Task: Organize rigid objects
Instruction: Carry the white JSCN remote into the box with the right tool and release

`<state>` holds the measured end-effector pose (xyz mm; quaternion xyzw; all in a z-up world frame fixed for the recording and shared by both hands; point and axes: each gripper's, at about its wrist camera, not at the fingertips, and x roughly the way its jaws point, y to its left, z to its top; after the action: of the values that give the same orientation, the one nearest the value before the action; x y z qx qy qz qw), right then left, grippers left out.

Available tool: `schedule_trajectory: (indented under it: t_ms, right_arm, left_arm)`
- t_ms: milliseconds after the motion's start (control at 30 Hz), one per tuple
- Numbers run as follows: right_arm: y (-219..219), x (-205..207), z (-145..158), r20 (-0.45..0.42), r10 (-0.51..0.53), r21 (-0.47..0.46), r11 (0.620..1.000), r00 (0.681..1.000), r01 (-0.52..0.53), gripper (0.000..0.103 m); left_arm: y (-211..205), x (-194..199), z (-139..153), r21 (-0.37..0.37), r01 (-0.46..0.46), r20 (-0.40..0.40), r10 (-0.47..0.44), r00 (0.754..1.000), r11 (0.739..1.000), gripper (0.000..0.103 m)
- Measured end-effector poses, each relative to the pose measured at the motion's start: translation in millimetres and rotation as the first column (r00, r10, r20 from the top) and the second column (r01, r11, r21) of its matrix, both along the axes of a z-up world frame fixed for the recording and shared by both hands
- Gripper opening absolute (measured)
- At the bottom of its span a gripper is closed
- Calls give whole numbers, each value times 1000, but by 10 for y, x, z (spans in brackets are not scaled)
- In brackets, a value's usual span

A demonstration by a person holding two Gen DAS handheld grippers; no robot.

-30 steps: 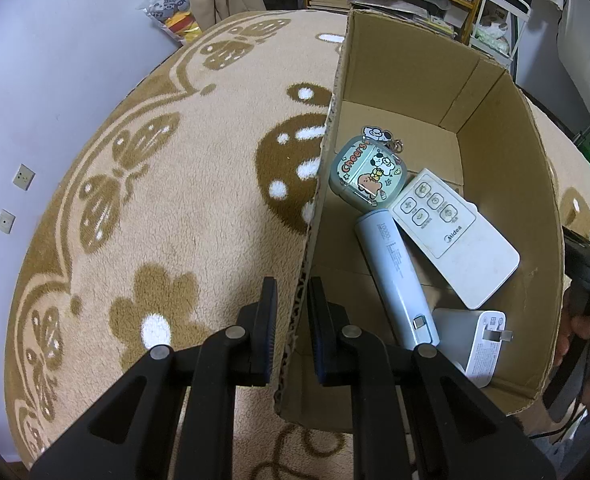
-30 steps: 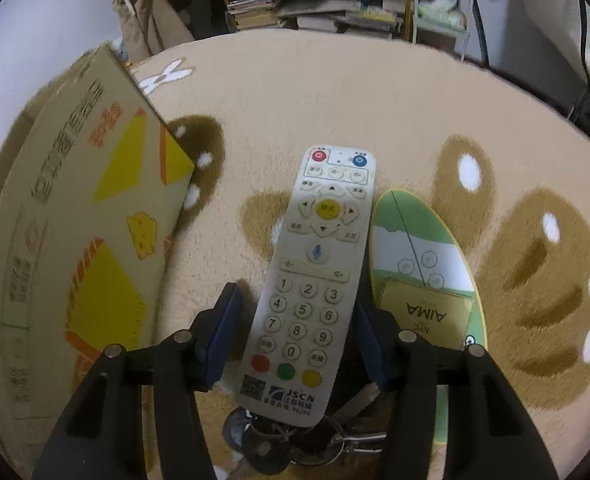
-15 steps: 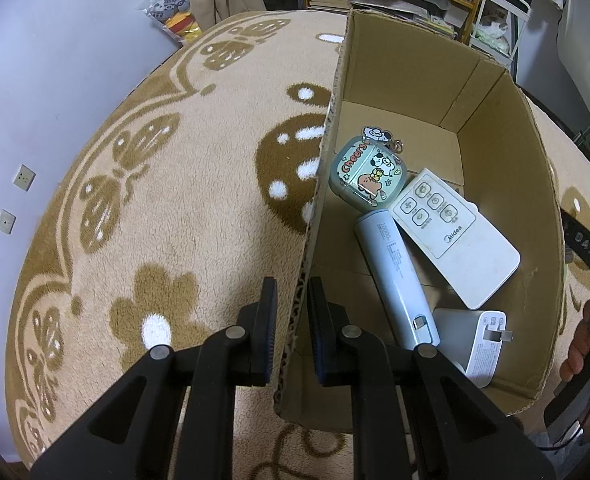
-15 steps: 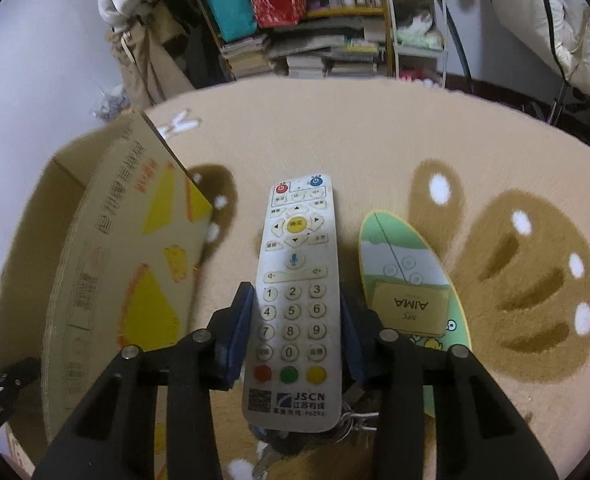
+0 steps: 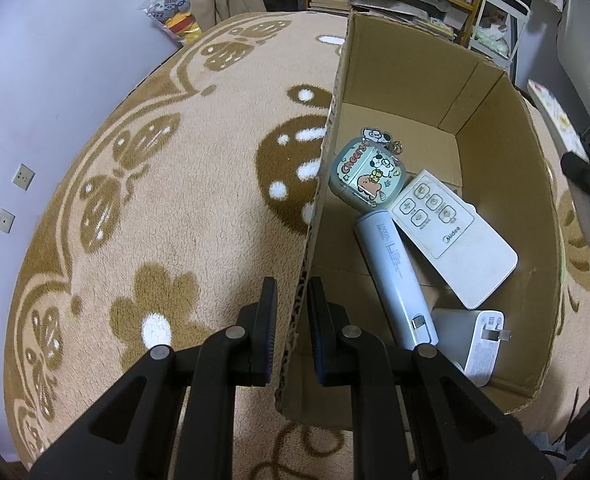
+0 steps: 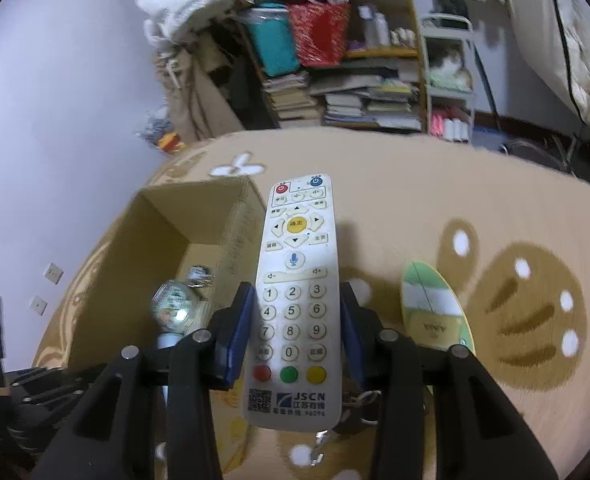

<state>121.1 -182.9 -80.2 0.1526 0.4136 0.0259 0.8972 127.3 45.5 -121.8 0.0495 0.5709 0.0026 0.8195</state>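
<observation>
Two grippers are in play on my screens. My left gripper [image 5: 291, 312] has its black fingers pinched nearly together on the left wall of the open brown cardboard box [image 5: 495, 92], one pad outside and one inside the corrugated edge. My right gripper [image 6: 293, 328] grips a long white remote control with numbered keys and red, green and yellow buttons [image 6: 295, 292]; its blue-padded fingers press against the remote's two long sides, about half open, and the remote hangs in the air above the beige carpet with brown flower patterns [image 6: 415, 208], just right of the box's near wall.

Inside the box I see a pale green pouch with cartoon stickers [image 5: 365, 176] near the left wall, a light blue cylindrical power bank [image 5: 395, 276] below it, a flat white remote with round buttons [image 5: 455, 236] lying partly over the power bank, and a white plug charger [image 5: 475, 340] in the near corner. On the carpet to my right lies a green-and-white striped oval card [image 6: 435, 308].
</observation>
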Motion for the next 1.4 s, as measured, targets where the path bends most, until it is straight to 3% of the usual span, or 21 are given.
schedule_trajectory:
  t_ms: [333, 600, 967, 1400]
  right_arm:
    - [406, 13, 239, 42, 106, 28, 994, 993, -107, 44]
    - [807, 8, 122, -3, 196, -1, 981, 981, -196, 44]
    - [913, -7, -19, -46, 206, -15, 978, 977, -207, 44]
    - [920, -25, 75, -17, 217, -28, 976, 976, -217, 44]
  left_arm:
    - [-4, 6, -1, -3, 0, 0, 0, 1000, 1000, 14]
    - [-3, -10, 29, -13, 0, 3, 0, 1000, 1000, 14]
    - [2, -17, 32, -16, 2, 4, -2, 1000, 1000, 14]
    - [-7, -20, 40, -11, 3, 7, -3, 1000, 1000, 15]
